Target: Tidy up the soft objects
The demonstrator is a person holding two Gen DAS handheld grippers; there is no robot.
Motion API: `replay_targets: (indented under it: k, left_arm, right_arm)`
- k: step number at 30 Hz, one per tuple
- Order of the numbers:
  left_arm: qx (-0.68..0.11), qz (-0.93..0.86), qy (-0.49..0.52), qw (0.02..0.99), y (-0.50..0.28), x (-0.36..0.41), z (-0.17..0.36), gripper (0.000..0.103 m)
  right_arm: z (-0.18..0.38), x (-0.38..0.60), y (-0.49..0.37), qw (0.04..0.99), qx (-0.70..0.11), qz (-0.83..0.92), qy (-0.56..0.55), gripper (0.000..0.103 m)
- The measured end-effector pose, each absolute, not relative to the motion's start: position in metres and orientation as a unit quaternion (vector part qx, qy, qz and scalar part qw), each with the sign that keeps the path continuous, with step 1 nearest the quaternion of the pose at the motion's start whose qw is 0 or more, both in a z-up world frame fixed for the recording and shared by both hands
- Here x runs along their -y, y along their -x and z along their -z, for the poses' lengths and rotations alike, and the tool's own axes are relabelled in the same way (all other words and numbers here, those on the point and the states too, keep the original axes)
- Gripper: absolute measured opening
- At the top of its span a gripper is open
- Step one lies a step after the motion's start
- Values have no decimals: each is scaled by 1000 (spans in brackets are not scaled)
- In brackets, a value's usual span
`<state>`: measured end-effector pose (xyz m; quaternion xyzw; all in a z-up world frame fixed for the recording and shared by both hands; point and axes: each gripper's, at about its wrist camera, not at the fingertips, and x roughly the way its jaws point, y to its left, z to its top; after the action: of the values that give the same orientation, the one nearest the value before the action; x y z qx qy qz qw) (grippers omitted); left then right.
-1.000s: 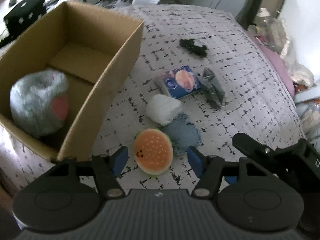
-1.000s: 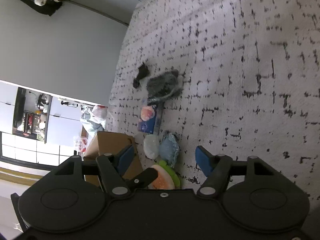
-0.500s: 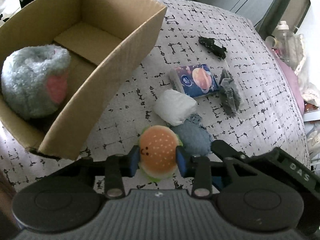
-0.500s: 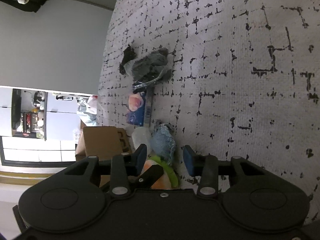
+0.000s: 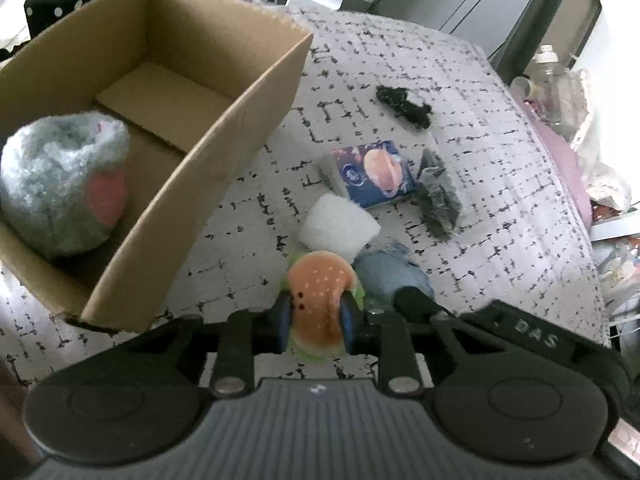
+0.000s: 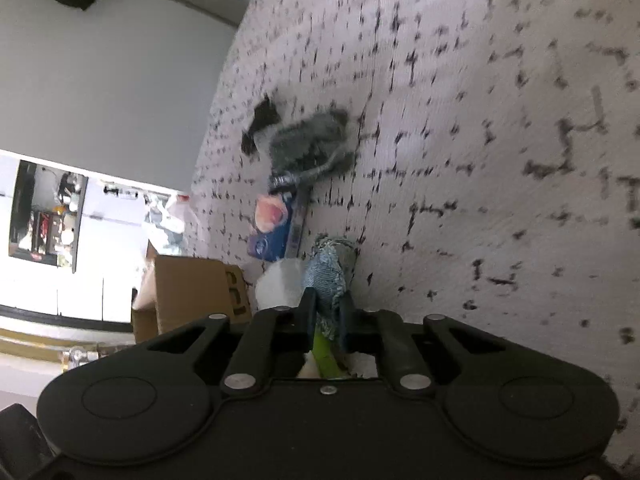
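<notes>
The left gripper (image 5: 315, 318) pinches the burger plush (image 5: 319, 300) on the bedspread (image 5: 500, 128). The right gripper (image 6: 327, 312) pinches the denim bundle (image 6: 329, 276) at the plush's three o'clock. At ten o'clock, the cardboard box (image 5: 224, 128) holds a grey fluffy toy (image 5: 60, 184).

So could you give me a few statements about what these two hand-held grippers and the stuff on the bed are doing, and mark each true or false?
1. The left hand-held gripper is shut on the burger plush. True.
2. The right hand-held gripper is open and holds nothing. False: it is shut on the blue denim piece.
3. The cardboard box is empty. False: a fluffy grey plush sits inside.
4. The blue packet lies on the bed cover, outside the box. True.
5. The white foam piece is in the box. False: it lies on the bed cover beside the burger plush.
</notes>
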<state>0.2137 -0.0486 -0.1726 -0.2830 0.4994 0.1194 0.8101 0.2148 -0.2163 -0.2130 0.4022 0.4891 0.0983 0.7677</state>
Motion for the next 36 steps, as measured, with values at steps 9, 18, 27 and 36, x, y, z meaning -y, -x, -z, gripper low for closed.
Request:
replay_targets:
  k: [9,18,27,36]
  left_arm:
    - [-476,-94,289,825,-196,49,145,23]
    - [-448,-65,283,845,-180,36,108,24]
    - [-417,-49,292,859,-166,18,75,24]
    - [-394,-45,297,869,-155,-13,49,24]
  right_arm:
    - [183,228,-181,801,-452,-76,-384,11]
    - [143,224,-155,830,-413,-82,-366,11]
    - [102,205,-136,858,-377,-95,-336,11]
    - [81,177,-132,866,-367,-117,-320,11]
